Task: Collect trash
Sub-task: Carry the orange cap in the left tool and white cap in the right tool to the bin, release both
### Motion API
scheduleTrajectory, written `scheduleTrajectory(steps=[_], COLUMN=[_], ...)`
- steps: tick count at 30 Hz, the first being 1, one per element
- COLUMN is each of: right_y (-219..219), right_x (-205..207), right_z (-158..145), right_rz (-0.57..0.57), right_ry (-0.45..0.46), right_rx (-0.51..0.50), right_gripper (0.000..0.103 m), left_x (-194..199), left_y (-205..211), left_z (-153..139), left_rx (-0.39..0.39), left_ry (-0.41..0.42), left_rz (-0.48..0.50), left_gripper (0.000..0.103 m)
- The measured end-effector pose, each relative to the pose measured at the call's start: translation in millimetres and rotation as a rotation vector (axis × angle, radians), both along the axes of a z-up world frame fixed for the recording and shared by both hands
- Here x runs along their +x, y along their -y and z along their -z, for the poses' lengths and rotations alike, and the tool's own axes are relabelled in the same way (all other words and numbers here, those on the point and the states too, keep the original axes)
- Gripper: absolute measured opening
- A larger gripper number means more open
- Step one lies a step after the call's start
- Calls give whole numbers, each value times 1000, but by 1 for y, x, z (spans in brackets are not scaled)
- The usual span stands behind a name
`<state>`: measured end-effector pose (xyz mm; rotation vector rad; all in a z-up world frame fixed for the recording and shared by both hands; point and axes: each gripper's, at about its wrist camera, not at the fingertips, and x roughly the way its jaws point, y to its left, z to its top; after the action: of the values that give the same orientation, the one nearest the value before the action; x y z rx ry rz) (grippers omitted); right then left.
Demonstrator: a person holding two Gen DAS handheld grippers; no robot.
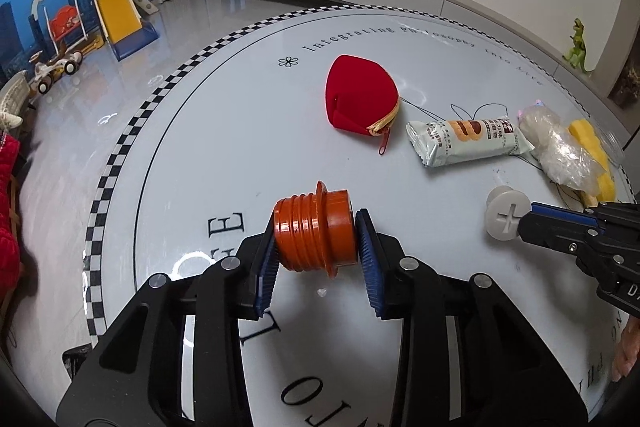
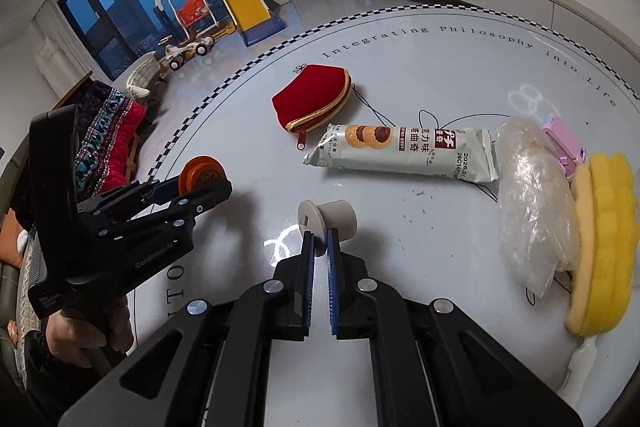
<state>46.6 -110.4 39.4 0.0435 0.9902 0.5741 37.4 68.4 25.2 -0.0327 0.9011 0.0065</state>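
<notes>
The left tool [image 1: 316, 247] clamps an orange plug [image 1: 316, 229], the right tool [image 2: 320, 247] pinches a grey plug [image 2: 329, 218], with a red pouch [image 2: 314, 99], biscuit wrapper [image 2: 404, 153] and plastic bag [image 2: 534, 203] lying ahead on the table [image 2: 460, 75].

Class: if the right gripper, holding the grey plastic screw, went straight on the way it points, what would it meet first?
Probably the pale green biscuit wrapper: it lies beyond the right gripper and its grey plastic screw, though depth is uncertain.

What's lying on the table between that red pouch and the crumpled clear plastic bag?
A pale green biscuit wrapper lies between the red coin pouch and the crumpled plastic bag, its right end nearly meeting the bag. Both wrist views show it.
</notes>
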Motion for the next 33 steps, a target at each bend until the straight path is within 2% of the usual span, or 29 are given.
scheduleTrajectory(steps=[10, 22, 27, 33], right_y=[-22, -79, -105, -145], right_x=[-40, -102, -132, -165], right_z=[-21, -38, -35, -30], right_rz=[-40, -158, -220, -304], right_ry=[33, 67, 65, 61], right_rx=[7, 2, -3, -22], right_gripper=[7, 7, 7, 7], left_x=[-53, -143, -181, -225], left_y=[-21, -64, -80, -102], left_z=[-15, -25, -22, -6], left_rx=[-18, -17, -27, -30], left_ry=[24, 57, 67, 41], left_rz=[-44, -161, -219, -285], left_gripper=[36, 36, 36, 36])
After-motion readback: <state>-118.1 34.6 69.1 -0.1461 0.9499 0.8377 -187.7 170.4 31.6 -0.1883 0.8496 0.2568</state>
